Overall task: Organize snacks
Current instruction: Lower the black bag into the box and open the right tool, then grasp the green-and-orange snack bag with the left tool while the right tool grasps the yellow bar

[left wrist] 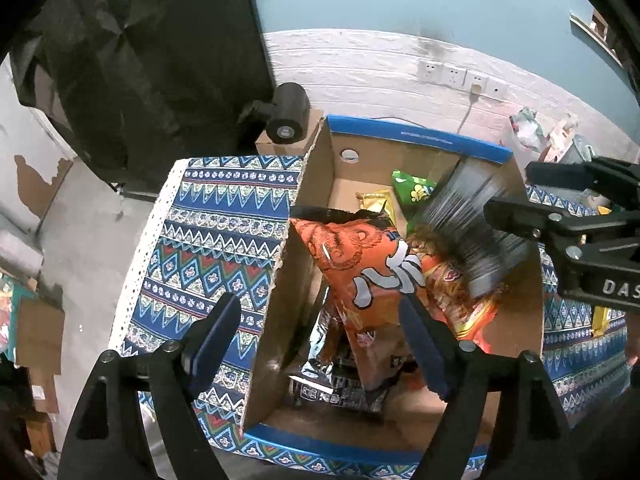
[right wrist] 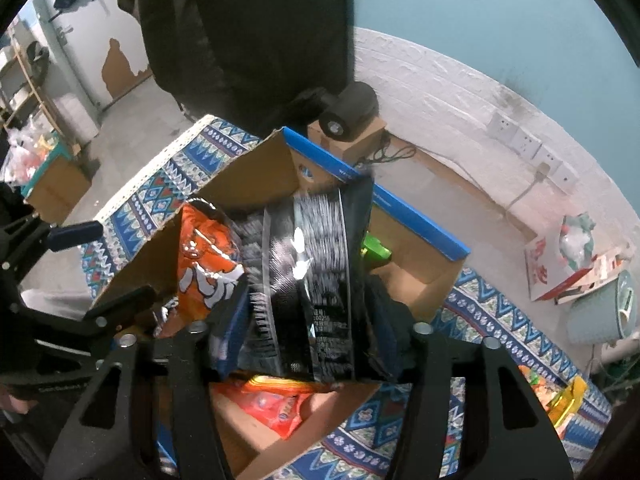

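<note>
both the left gripper [left wrist: 320, 340] and right gripper [right wrist: 304, 344] are spread open over the cardboard box [left wrist: 280, 320]; the orange bag [left wrist: 360, 264] and silver bag [right wrist: 312, 280] are released inside, for storage.

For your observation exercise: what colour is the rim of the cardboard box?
Blue: the cardboard box has a blue rim, clearest in the left wrist view.

A table covered by a patterned blue cloth [left wrist: 224, 240] fills the frame centre; directly on it stands an open cardboard box [left wrist: 304, 184] holding snack bags.
</note>
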A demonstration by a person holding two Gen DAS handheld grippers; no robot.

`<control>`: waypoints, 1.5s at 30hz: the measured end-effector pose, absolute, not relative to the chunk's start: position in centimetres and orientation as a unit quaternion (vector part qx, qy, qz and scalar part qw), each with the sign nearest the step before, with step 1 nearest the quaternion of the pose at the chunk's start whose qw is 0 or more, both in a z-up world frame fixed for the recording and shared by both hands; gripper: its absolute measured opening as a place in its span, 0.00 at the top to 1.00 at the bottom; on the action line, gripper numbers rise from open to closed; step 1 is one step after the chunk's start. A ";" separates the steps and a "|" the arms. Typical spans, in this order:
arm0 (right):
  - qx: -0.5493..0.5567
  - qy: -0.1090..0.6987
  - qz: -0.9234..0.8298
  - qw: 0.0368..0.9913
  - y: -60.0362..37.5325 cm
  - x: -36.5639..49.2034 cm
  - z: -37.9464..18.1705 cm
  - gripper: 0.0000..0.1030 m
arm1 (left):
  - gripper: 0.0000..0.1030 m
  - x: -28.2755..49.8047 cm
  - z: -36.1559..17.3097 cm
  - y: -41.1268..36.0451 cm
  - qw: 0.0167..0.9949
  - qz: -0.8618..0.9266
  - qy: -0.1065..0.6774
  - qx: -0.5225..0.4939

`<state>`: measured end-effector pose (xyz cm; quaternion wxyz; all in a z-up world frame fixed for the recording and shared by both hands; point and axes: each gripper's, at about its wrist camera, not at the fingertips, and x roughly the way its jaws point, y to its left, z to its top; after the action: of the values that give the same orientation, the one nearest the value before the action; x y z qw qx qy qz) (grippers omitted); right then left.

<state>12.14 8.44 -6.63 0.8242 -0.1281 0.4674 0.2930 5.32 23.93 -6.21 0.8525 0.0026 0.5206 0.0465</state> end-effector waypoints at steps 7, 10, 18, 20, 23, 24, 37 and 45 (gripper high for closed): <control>-0.127 0.468 0.282 0.828 7.4 12.1 -6.4 0.26 | 0.20 5.4 -6.1 22.8 0.851 0.028 0.524 0.001; -0.127 0.472 0.273 0.829 6.4 12.0 -6.5 0.26 | 0.20 5.5 -5.8 22.0 0.853 0.023 0.522 0.009; -0.132 0.464 0.256 0.838 3.7 11.3 -5.5 0.26 | 0.20 5.8 -5.2 19.8 0.855 0.009 0.519 0.017; -0.132 0.462 0.252 0.840 2.9 11.2 -5.2 0.26 | 0.20 5.9 -5.0 19.1 0.856 0.003 0.516 0.019; -0.133 0.459 0.244 0.844 1.5 11.0 -5.0 0.26 | 0.20 6.2 -4.7 17.7 0.858 -0.007 0.514 0.029; -0.133 0.459 0.241 0.845 1.0 10.9 -5.0 0.26 | 0.20 6.2 -4.7 17.2 0.858 -0.011 0.513 0.032; -0.106 0.468 0.193 0.856 -6.3 10.5 -5.0 0.26 | 0.20 6.3 -3.9 11.6 0.863 -0.042 0.498 0.069; -0.097 0.469 0.169 0.862 -10.0 9.9 -5.0 0.26 | 0.20 6.4 -3.6 8.5 0.864 -0.062 0.494 0.077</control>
<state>9.87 -10.00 -5.01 0.8617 -0.0968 0.4687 0.1687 6.45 8.46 -3.61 0.8639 0.0773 0.4938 -0.0619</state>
